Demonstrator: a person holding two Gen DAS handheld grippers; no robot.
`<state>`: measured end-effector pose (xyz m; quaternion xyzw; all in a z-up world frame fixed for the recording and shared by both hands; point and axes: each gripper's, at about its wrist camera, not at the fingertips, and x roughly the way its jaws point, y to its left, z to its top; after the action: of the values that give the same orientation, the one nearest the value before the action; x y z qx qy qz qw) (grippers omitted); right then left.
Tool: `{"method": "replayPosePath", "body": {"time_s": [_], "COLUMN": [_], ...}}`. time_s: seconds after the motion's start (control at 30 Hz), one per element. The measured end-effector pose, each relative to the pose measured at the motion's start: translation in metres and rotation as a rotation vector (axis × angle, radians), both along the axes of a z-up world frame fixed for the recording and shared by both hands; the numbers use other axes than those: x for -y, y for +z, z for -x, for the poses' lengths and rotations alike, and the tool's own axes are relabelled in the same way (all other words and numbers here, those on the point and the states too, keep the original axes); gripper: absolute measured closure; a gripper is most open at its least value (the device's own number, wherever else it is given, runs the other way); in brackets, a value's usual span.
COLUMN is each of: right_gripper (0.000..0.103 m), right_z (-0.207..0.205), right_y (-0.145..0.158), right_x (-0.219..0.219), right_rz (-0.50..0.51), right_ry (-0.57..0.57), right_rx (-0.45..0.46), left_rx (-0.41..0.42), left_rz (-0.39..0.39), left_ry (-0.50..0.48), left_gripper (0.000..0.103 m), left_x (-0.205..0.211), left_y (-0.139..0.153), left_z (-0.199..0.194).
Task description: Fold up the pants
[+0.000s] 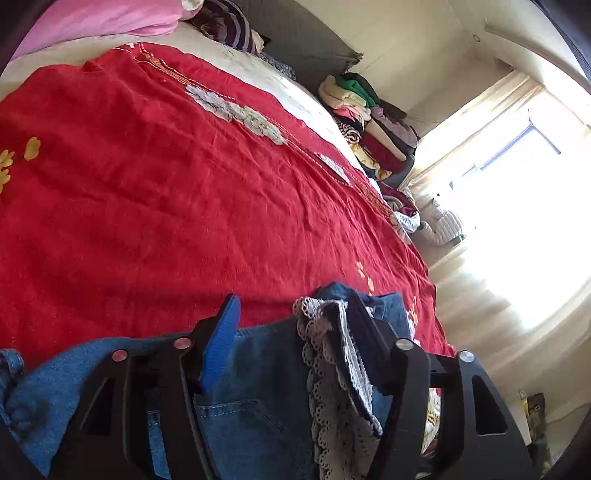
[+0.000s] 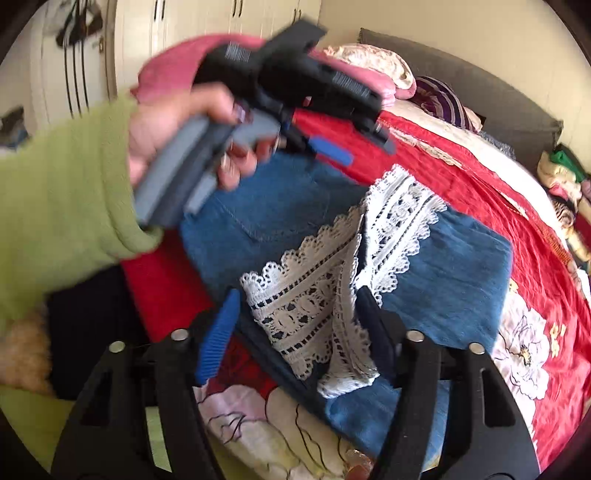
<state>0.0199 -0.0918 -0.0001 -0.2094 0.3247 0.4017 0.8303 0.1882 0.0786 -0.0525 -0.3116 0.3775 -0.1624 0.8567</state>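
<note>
Blue denim pants (image 1: 258, 406) with a white lace hem (image 1: 325, 369) lie folded on the red bedspread (image 1: 147, 184). My left gripper (image 1: 291, 306) stands open over them; the lace drapes against its right finger, and its blue pad is clear of the cloth. In the right wrist view the pants (image 2: 443, 266) lie with the lace hem (image 2: 399, 206) turned up on top. My right gripper (image 2: 299, 295) is open, with loose lace between its fingers and no pad pressing on it. A hand in a green sleeve (image 2: 66, 192) holds the left gripper (image 2: 358, 146) above the far end of the pants.
A tall stack of folded clothes (image 1: 369, 122) stands at the bed's far edge. A pink blanket (image 1: 92, 22) and a striped pillow (image 1: 229, 26) lie at the head of the bed. A bright curtained window (image 1: 517, 203) is on the right. White wardrobe doors (image 2: 221, 14) are behind.
</note>
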Motion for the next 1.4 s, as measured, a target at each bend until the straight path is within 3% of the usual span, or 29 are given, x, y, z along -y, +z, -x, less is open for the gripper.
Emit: {"method": "replayPosePath", "body": {"time_s": [0.07, 0.2, 0.4, 0.47, 0.5, 0.53, 0.57, 0.7, 0.8, 0.9, 0.93, 1.0, 1.07, 1.13, 1.23, 1.4], "right_gripper": [0.035, 0.030, 0.030, 0.030, 0.030, 0.030, 0.030, 0.030, 0.030, 0.030, 0.030, 0.030, 0.029, 0.028, 0.026, 0.019], "right_z": [-0.005, -0.037, -0.104, -0.126, -0.135, -0.149, -0.154, -0.185, -0.187, -0.190, -0.191, -0.191, -0.191, -0.190, -0.184, -0.160], "right_y": [0.017, 0.043, 0.028, 0.019, 0.016, 0.012, 0.008, -0.008, -0.009, -0.017, -0.022, -0.027, -0.031, -0.033, -0.024, 0.000], "right_x": [0.018, 0.062, 0.095, 0.100, 0.100, 0.099, 0.097, 0.093, 0.086, 0.071, 0.067, 0.063, 0.063, 0.063, 0.070, 0.087], "right_rz": [-0.066, -0.187, -0.146, -0.168, -0.174, -0.169, -0.168, -0.183, -0.179, -0.108, -0.071, -0.030, -0.005, 0.017, -0.017, -0.107], "right_ry": [-0.029, -0.147, -0.333, -0.365, -0.372, -0.397, -0.400, -0.428, -0.415, -0.406, -0.416, -0.428, -0.445, -0.452, -0.443, -0.425], "right_rx": [-0.018, -0.020, -0.093, -0.142, -0.164, -0.189, -0.202, -0.247, -0.217, -0.168, -0.146, -0.125, -0.110, -0.101, -0.103, -0.084], "left_rx": [-0.002, -0.024, -0.109, -0.116, -0.115, -0.107, -0.094, -0.028, 0.034, 0.018, 0.001, -0.038, -0.051, -0.051, -0.028, 0.030], "left_rz": [-0.003, -0.022, -0.005, 0.018, 0.030, 0.048, 0.047, 0.042, -0.052, -0.240, -0.258, -0.249, -0.261, -0.248, -0.239, -0.338], "left_ry": [-0.024, -0.053, -0.103, -0.116, -0.123, -0.126, -0.117, -0.102, -0.082, -0.050, -0.048, -0.032, -0.019, -0.015, 0.000, 0.022], "left_gripper": [0.034, 0.034, 0.034, 0.043, 0.057, 0.082, 0.089, 0.091, 0.091, 0.090, 0.090, 0.086, 0.073, 0.067, 0.054, 0.038], "left_x": [0.007, 0.017, 0.033, 0.038, 0.039, 0.041, 0.042, 0.040, 0.040, 0.048, 0.049, 0.046, 0.045, 0.036, 0.028, 0.027], "left_y": [0.000, -0.003, -0.019, -0.023, -0.024, -0.024, -0.022, -0.002, 0.021, 0.021, 0.016, 0.001, -0.008, -0.008, 0.003, 0.038], "left_z": [-0.004, -0.015, -0.044, -0.048, -0.049, -0.048, -0.048, -0.036, -0.015, -0.013, -0.016, -0.024, -0.029, -0.026, -0.015, 0.018]}}
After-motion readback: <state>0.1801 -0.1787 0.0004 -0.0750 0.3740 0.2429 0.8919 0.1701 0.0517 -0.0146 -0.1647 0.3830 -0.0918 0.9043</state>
